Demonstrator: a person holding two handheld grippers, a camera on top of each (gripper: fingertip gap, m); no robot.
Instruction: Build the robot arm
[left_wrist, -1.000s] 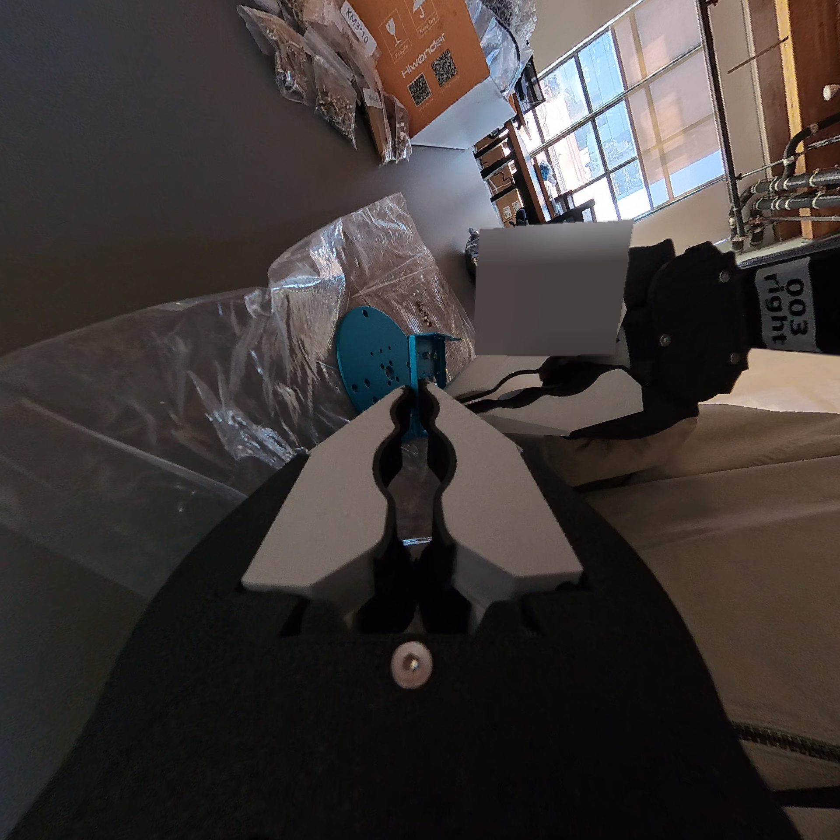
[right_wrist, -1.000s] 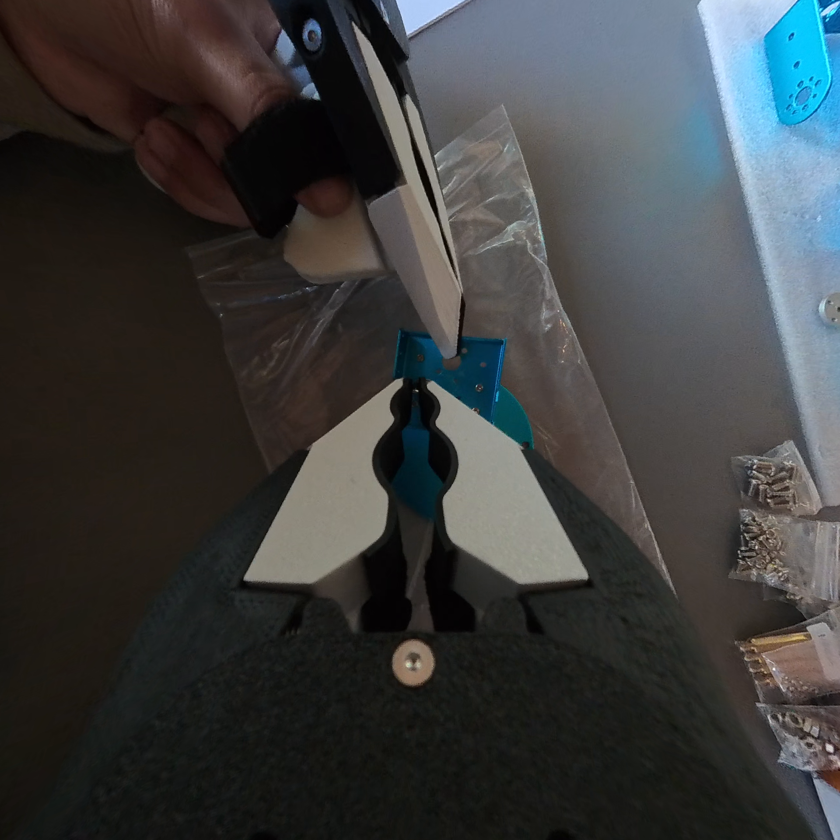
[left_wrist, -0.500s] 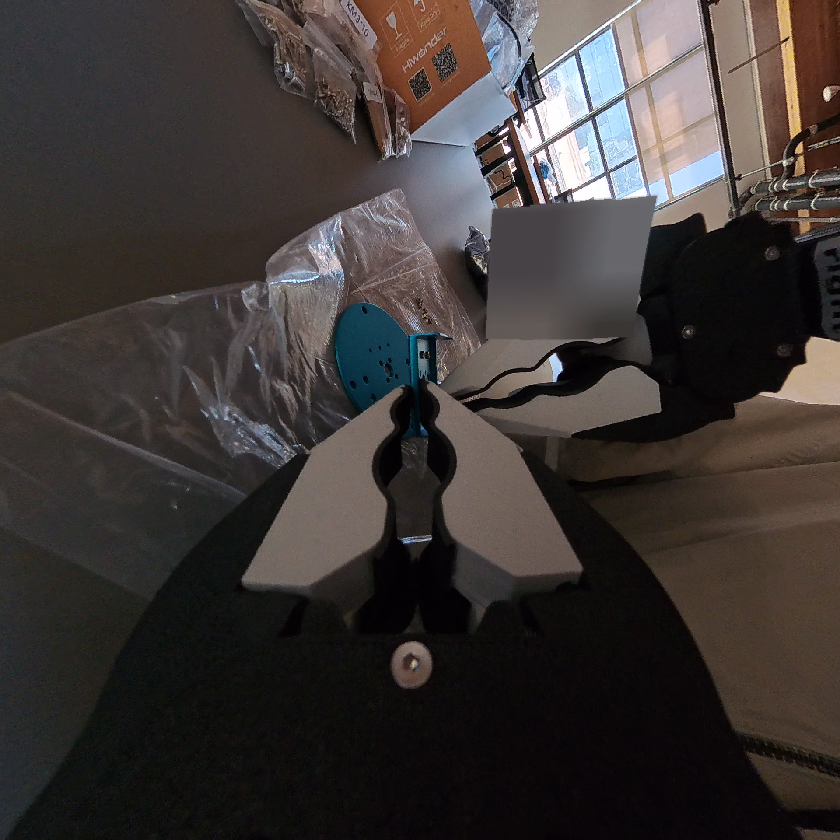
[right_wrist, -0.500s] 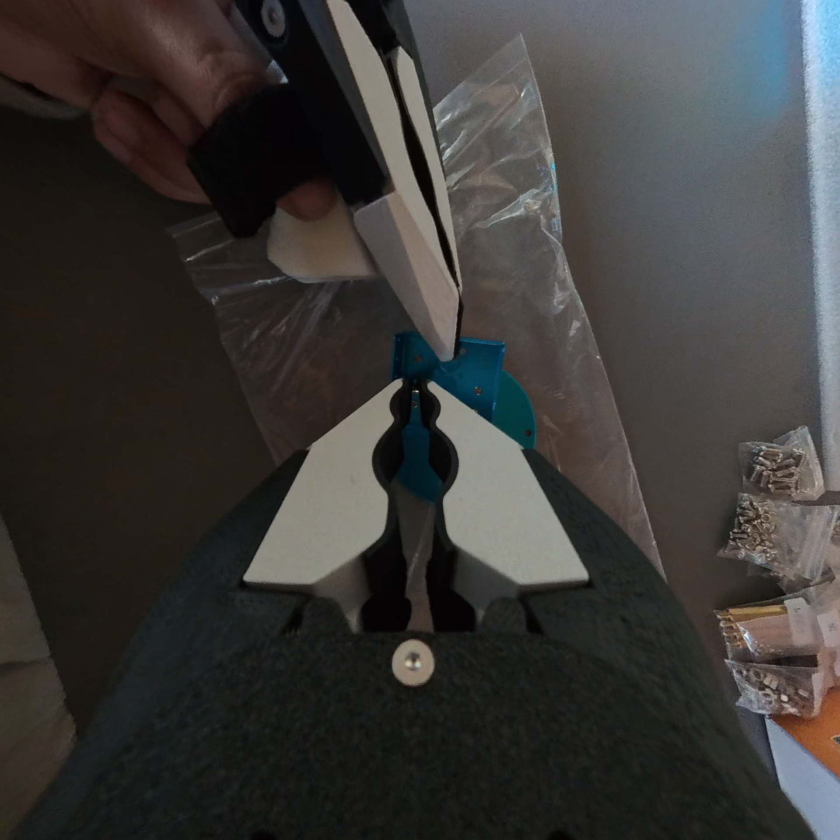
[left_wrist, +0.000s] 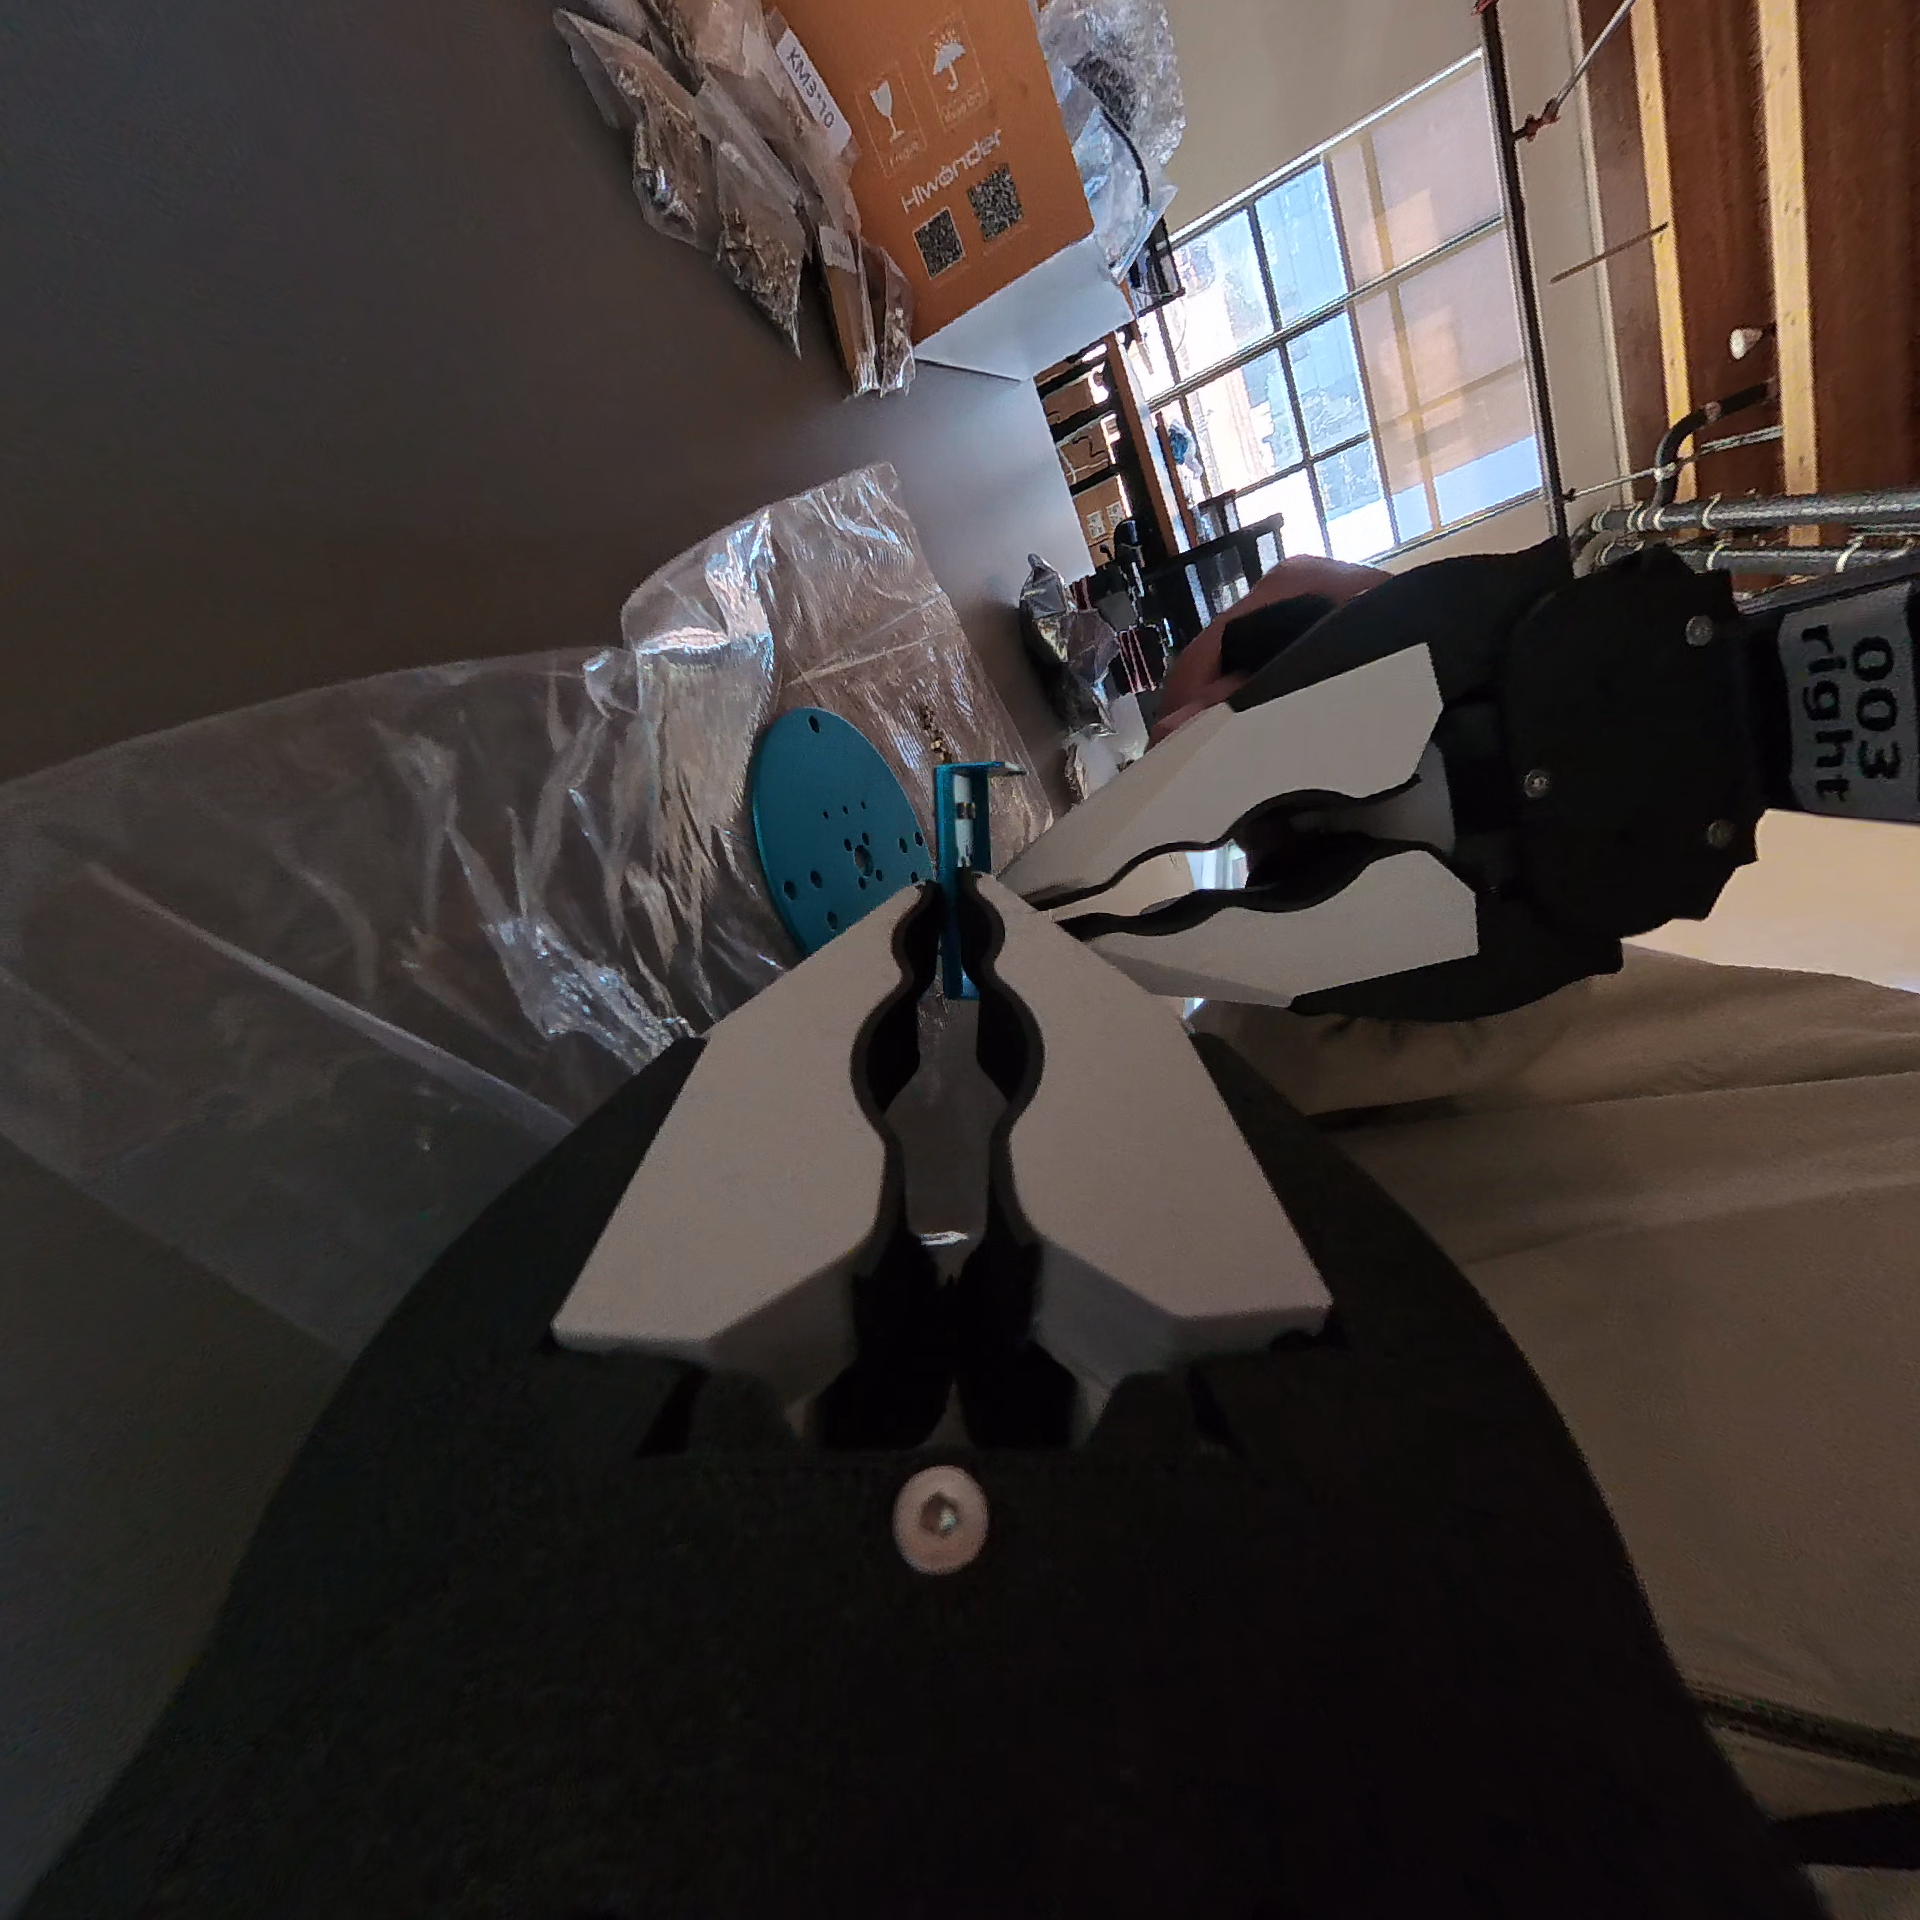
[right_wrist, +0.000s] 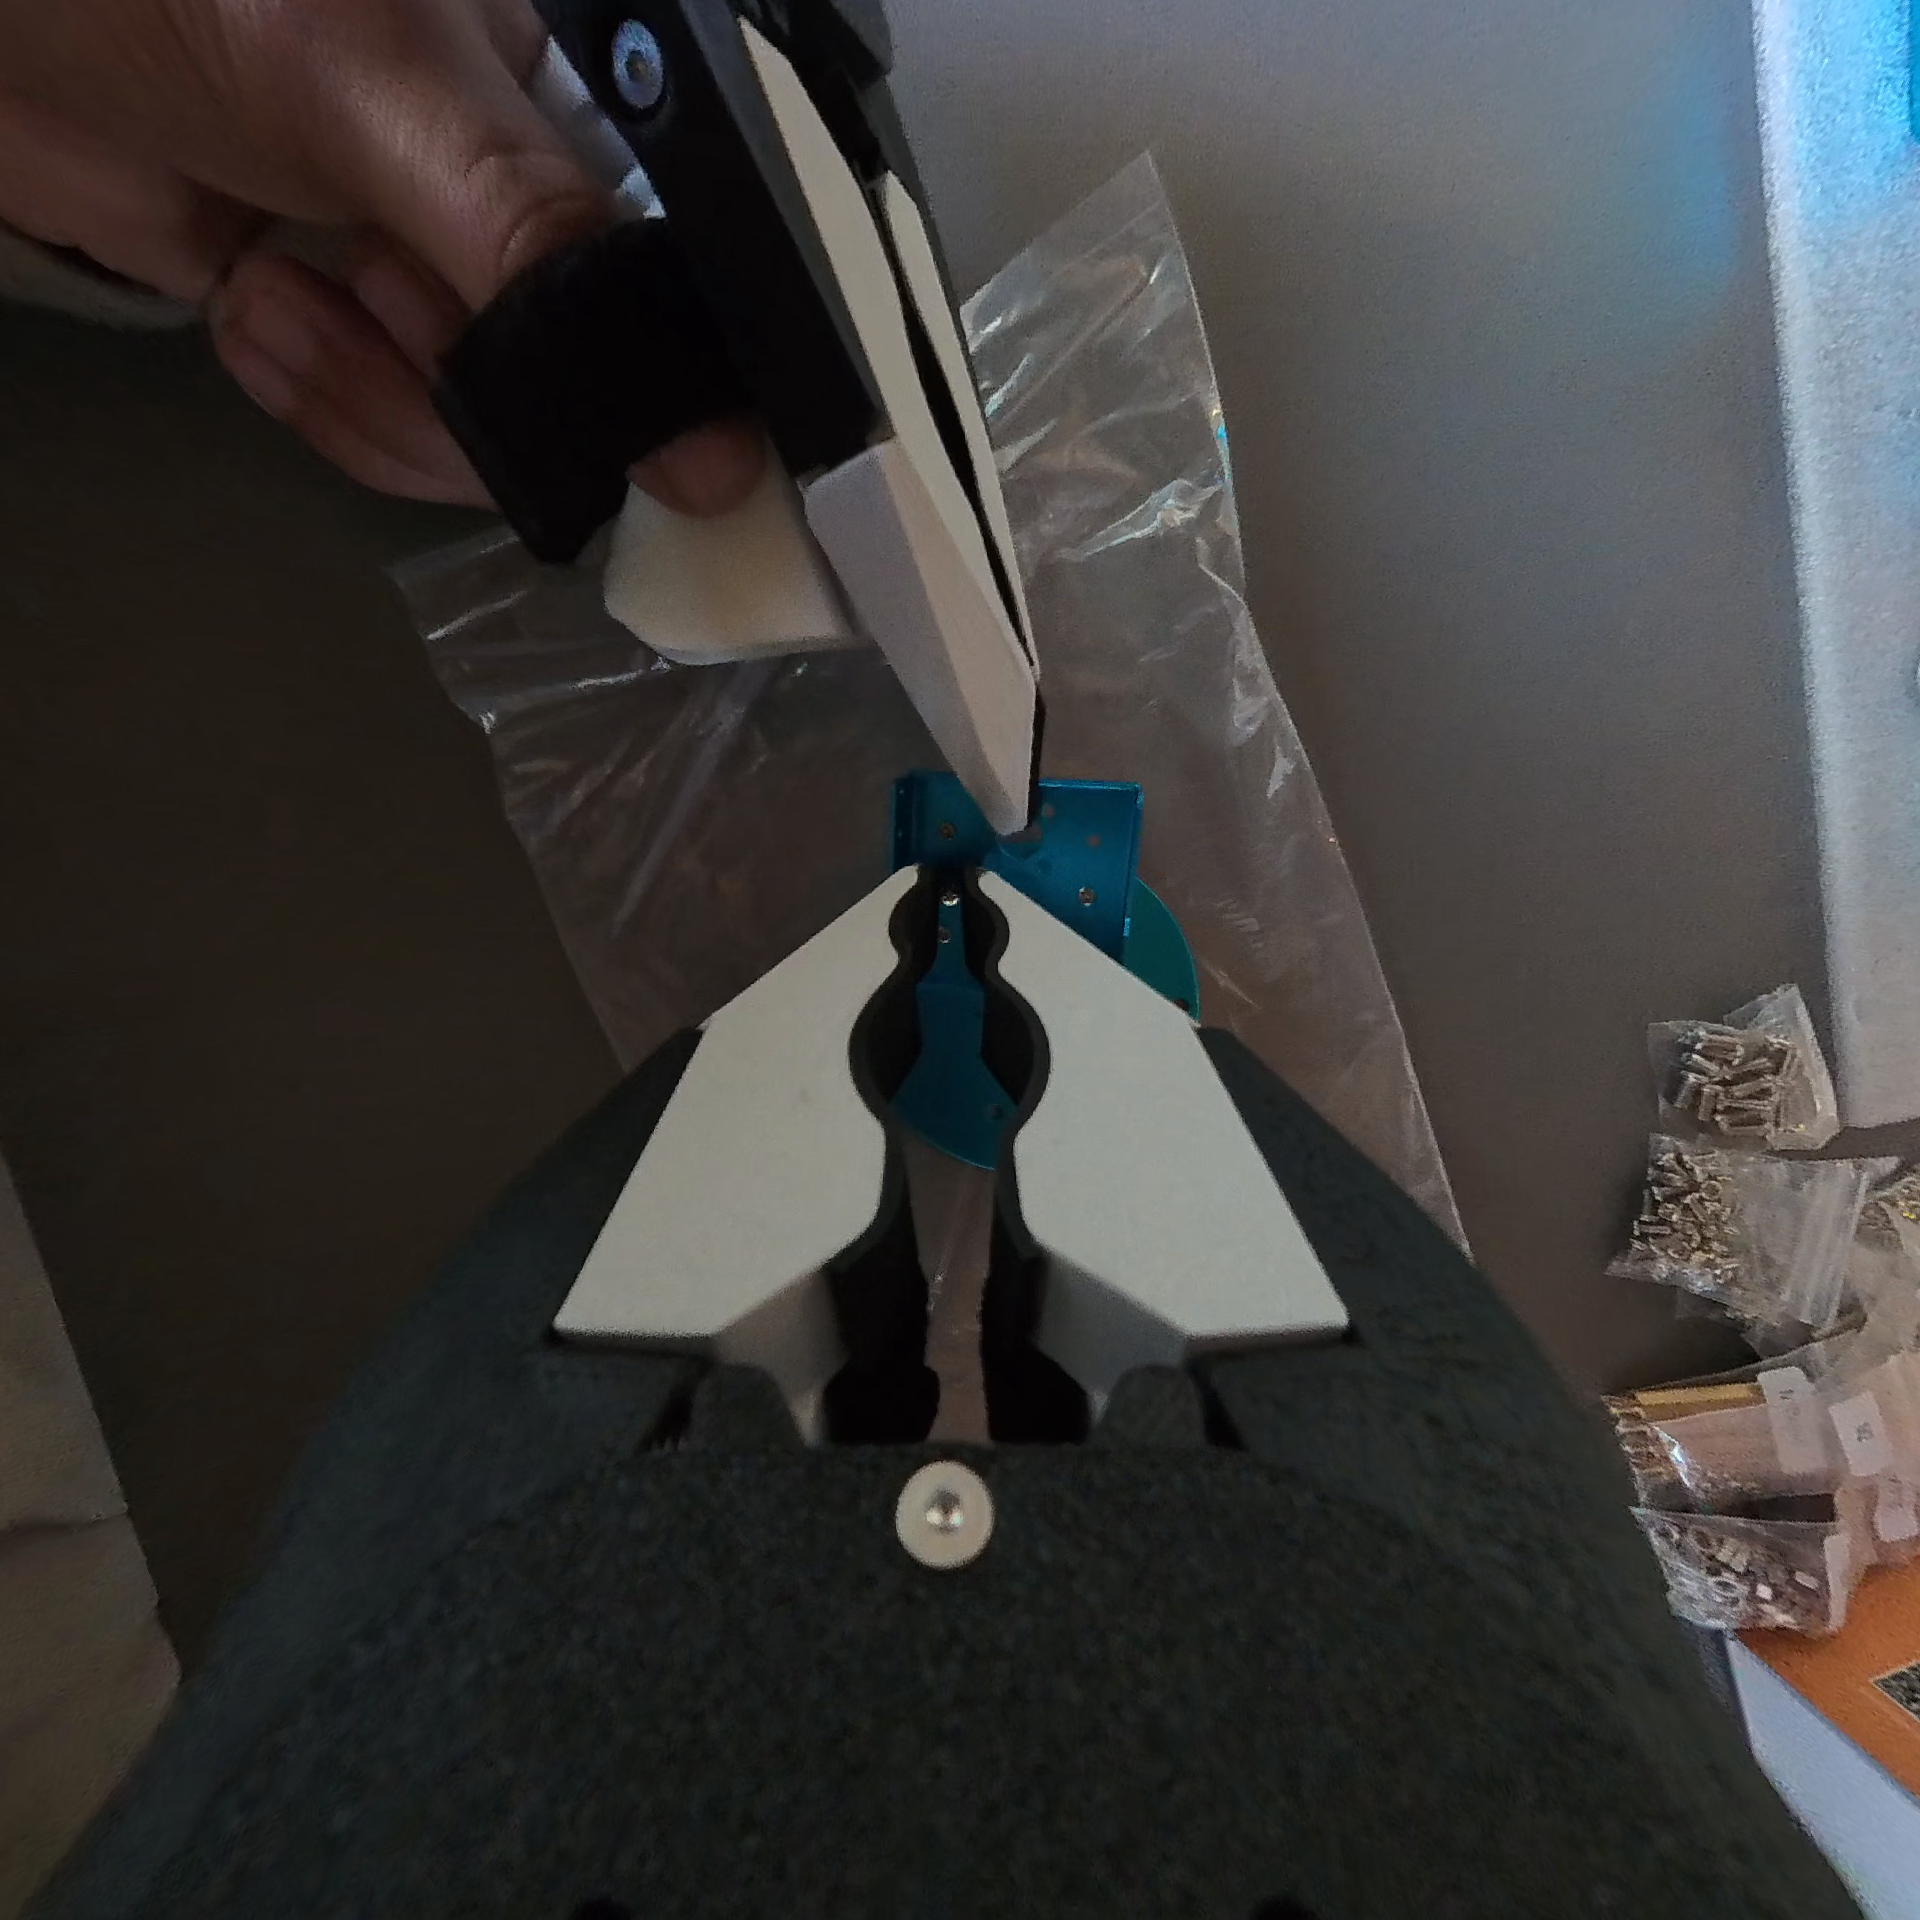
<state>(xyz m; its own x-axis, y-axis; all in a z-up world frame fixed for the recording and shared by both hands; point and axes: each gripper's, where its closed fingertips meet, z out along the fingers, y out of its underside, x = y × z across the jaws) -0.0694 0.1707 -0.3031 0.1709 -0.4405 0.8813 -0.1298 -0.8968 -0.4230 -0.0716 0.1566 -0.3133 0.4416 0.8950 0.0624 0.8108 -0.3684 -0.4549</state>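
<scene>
A blue metal bracket (left_wrist: 961, 821) joined to a blue round disc (left_wrist: 821, 831) is held above a clear plastic bag (left_wrist: 520, 831). My left gripper (left_wrist: 948, 883) is shut on the bracket's edge. My right gripper (left_wrist: 1039, 902) comes in from the right, its tips at the same bracket. In the right wrist view my right gripper (right_wrist: 948, 878) is shut on a blue flange of the bracket (right_wrist: 1086, 847), with the disc (right_wrist: 1162, 951) behind it. My left gripper (right_wrist: 1016, 821), held by a hand (right_wrist: 364, 156), pinches the bracket's plate from above.
The plastic bag (right_wrist: 1122, 499) lies on a grey table. Several small bags of screws (right_wrist: 1745, 1195) lie at the right, and also show far off in the left wrist view (left_wrist: 727, 208), beside an orange cardboard box (left_wrist: 956, 156). A white foam slab (right_wrist: 1839, 416) is at the far right. The grippers are tip to tip, or close to it.
Both grippers keep their hold on the blue bracket. The right gripper has swung and rolled, so its body shows higher in the left wrist view. The bracket has turned slightly.
</scene>
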